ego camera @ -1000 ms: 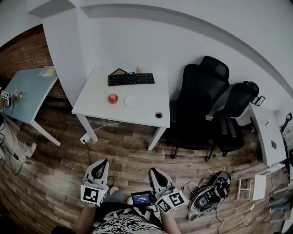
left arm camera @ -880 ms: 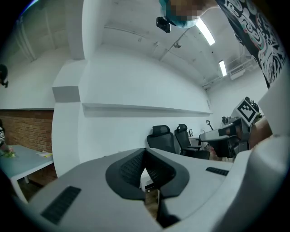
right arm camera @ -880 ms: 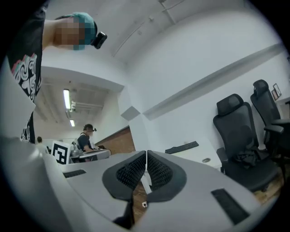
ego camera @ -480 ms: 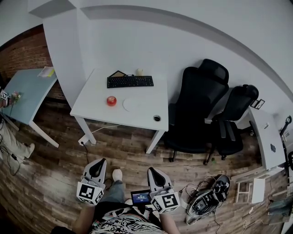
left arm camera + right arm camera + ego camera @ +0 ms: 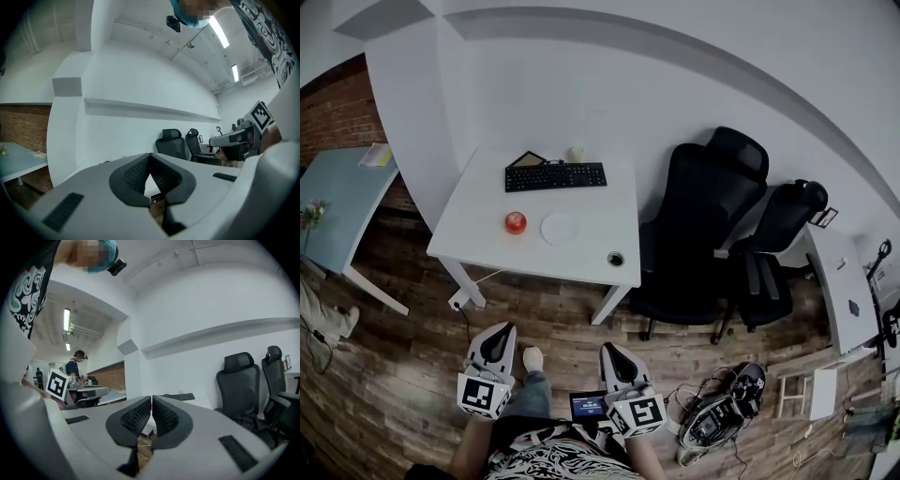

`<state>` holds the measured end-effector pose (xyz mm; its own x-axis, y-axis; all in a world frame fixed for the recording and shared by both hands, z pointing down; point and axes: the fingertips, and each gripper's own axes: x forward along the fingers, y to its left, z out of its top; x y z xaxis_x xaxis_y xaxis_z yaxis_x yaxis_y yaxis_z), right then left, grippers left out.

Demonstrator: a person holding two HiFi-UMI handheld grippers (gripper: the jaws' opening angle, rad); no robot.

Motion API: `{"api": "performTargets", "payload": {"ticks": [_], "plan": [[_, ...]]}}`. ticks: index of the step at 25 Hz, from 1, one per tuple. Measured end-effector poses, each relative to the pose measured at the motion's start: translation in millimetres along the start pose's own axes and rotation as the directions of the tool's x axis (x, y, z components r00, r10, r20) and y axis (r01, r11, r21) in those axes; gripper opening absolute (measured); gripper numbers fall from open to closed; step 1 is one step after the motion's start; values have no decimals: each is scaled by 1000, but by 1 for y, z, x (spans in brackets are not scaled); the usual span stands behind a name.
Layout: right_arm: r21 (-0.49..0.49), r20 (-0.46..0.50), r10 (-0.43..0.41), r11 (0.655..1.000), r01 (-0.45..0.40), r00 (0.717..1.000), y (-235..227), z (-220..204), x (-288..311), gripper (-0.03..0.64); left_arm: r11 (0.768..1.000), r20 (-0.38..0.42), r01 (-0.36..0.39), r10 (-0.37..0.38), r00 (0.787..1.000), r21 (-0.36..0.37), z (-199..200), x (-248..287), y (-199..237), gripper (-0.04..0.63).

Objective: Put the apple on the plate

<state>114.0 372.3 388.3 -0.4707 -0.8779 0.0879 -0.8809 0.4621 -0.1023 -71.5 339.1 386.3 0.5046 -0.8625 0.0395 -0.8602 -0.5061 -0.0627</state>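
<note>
Low in frame, your left tool (image 5: 500,330) and right tool (image 5: 611,351) are pressed together, empty; approach phase: next spread one around the apple (image 5: 516,222).

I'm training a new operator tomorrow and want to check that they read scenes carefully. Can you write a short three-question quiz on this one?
1. True or false: the round red apple already lies on the round white plate.
2. What lies behind the apple on the white table, nearer the wall? A) a black keyboard B) a green bottle C) a blue bowl
3. Are the jaws of the left gripper and the right gripper open or shut?

Key
1. False: the apple sits on the table beside the plate, apart from it.
2. A
3. Shut, both with nothing between them.
</note>
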Motion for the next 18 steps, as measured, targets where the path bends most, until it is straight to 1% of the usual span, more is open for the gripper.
{"api": "performTargets", "payload": {"ticks": [4, 7, 8, 12, 16, 18], "plan": [[-10, -10, -3, 1000, 3, 1000, -19, 8, 51, 31, 1000, 11, 0, 0, 1000, 8, 4, 44, 34, 12], [-11, -22, -8, 1000, 8, 1000, -29, 12, 93, 31, 1000, 56, -11, 12, 998, -28, 12, 77, 63, 12], [-11, -23, -9, 1000, 9, 1000, -32, 14, 109, 31, 999, 59, -13, 15, 998, -33, 11, 88, 75, 12], [-13, -29, -14, 1000, 14, 999, -46, 21, 174, 31, 1000, 9, -7, 7, 1000, -12, -2, 130, 123, 12], [-15, -33, -21, 1000, 20, 999, -61, 25, 233, 31, 1000, 39, -21, 22, 999, -23, 1, 172, 169, 12], [-9, -39, -13, 1000, 13, 999, -66, 23, 256, 31, 1000, 37, -18, 18, 999, -18, -2, 189, 187, 14]]}}
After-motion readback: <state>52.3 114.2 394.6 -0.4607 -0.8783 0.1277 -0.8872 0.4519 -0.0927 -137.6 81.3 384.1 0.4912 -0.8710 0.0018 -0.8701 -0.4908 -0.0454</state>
